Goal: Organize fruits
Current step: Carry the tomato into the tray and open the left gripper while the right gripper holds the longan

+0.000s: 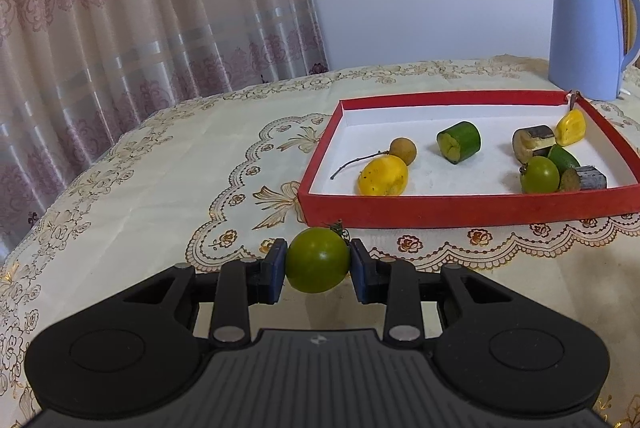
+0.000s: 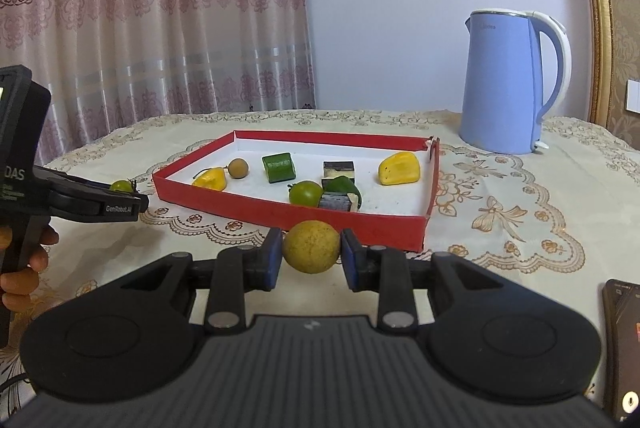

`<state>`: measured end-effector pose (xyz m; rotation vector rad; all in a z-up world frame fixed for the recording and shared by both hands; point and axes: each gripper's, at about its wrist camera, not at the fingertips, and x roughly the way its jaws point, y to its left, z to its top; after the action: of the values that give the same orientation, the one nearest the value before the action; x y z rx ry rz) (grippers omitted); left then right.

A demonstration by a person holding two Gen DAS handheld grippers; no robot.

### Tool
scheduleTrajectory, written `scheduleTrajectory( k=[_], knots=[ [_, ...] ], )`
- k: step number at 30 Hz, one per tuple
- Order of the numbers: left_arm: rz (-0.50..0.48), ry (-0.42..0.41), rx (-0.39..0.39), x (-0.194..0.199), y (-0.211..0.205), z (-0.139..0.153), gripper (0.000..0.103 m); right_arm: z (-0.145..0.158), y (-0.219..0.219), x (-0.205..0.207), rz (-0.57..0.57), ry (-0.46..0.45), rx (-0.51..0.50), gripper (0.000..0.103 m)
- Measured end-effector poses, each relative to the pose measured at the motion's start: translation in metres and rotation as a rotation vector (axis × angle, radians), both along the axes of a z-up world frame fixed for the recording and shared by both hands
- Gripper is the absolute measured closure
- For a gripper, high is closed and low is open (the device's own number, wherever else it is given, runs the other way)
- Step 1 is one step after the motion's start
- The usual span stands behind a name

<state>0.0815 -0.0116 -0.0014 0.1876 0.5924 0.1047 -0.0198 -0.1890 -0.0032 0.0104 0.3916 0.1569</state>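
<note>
My left gripper (image 1: 318, 260) is shut on a green tomato (image 1: 318, 259) and holds it just in front of the red tray's (image 1: 460, 214) near wall, left of its corner. It also shows in the right wrist view (image 2: 122, 187), left of the tray (image 2: 280, 214). My right gripper (image 2: 311, 247) is shut on a round tan fruit (image 2: 311, 246), held in front of the tray's near wall. The tray holds several pieces: a yellow fruit (image 1: 383, 175), a small brown fruit (image 1: 403, 150), a green cylinder (image 1: 459, 142), another green tomato (image 1: 540, 174) and dark cut pieces.
A blue kettle (image 2: 508, 84) stands behind the tray at the right. A phone (image 2: 622, 340) lies at the table's right front edge. A curtain (image 2: 140, 28) hangs behind the table on the left. The table carries a cream embroidered cloth (image 1: 180, 180).
</note>
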Motion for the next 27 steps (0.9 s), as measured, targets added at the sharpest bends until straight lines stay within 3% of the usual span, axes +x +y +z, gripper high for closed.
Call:
scheduleTrajectory(
  k=[14, 27],
  knots=[
    [-0.021, -0.008, 0.030, 0.006, -0.007, 0.001, 0.071, 0.002, 0.003, -0.006, 0.008, -0.014, -0.008, 0.074],
    [-0.053, -0.011, 0.065, 0.036, -0.028, 0.008, 0.071, 0.005, 0.002, -0.013, 0.022, -0.026, -0.005, 0.074]
  ],
)
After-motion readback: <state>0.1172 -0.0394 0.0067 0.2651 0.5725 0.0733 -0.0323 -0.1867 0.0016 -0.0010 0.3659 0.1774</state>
